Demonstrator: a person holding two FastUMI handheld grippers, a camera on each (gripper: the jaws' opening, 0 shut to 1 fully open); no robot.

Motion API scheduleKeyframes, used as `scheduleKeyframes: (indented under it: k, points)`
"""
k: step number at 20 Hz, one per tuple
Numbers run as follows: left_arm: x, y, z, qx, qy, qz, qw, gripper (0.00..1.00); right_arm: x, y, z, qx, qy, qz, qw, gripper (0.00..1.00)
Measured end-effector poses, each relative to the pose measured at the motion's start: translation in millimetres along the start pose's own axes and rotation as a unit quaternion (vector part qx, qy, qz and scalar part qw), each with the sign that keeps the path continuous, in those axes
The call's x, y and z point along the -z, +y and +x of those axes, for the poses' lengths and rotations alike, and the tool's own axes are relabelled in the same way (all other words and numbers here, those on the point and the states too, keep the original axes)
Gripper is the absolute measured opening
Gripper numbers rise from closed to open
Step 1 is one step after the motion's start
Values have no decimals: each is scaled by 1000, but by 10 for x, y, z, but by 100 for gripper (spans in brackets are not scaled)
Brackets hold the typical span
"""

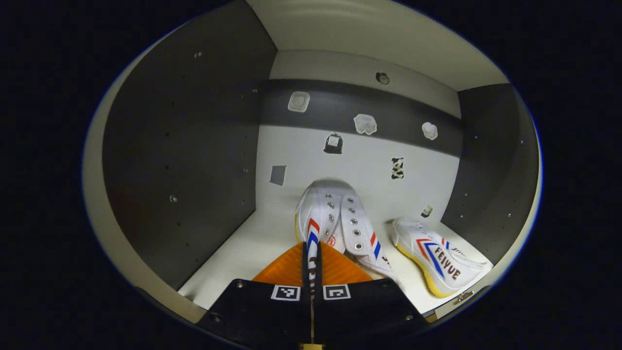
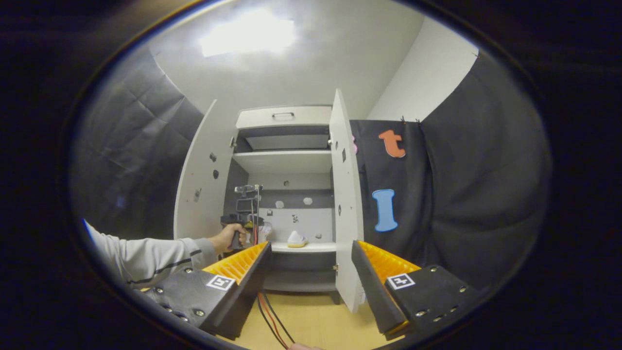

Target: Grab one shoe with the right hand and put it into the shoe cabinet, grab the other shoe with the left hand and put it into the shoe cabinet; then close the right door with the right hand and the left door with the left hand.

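White right-hand shoe: lying on the cabinet shelf, right front corner.
Left gripper: clamping second shoe at shelf's front edge.
Right gripper: hanging apart, empty.
Doors: standing open, closing outstanding.

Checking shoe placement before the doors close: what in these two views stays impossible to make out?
- Left gripper view: heel of the white lace-less canvas shoe, hidden by the left gripper shut on it.
- Same view: heel of the second white sneaker, cut off by the edge.
- Right gripper view: sneaker on the white cabinet shelf, too small for detail.
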State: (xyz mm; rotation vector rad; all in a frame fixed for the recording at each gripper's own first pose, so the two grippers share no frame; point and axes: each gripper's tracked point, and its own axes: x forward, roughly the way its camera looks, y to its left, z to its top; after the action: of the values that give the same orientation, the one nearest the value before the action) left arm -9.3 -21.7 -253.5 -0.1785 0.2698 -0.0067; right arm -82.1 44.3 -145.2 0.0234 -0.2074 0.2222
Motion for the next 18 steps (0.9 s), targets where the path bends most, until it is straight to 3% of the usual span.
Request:
scheduleKeyframes:
  k: [3, 6, 7, 9, 10, 13, 16, 17, 18]
  points:
    - [-194, -25, -88, -3, -1, -32, 999, 3, 113, 16, 82, 7, 18, -7, 1000, 98]
    - [-131, -11, -83, -20, 11, -5, 1000, 6, 90, 87, 78, 4, 17, -12, 1000, 98]
    - [-196, 25, -98, -34, -10, -1, 999, 7, 65, 101, 63, 4, 14, -13, 1000, 98]
    - [-251, 187, -61, -64, -31, -24, 997, 78, 27, 99, 44, 6, 11, -16, 1000, 98]
    - [-150, 236, -119, -58, -9, -33, 998, 70, 19, 88, 24, 9, 10, -16, 1000, 98]
    - [-130, 375, -217, -58, 3, -40, 998, 84, -22, 61, -6, 13, 6, -14, 1000, 98]
    - [-103, 269, -427, -34, 17, -22, 999, 83, -37, -57, 15, 37, 9, -6, 999, 98]
    - [-72, 244, -520, -28, 26, -15, 999, 95, -56, -57, 20, 41, 8, -5, 999, 98]
    - [-113, 196, -613, -20, 23, -12, 999, 95, -60, -36, 25, 40, 8, -8, 999, 98]
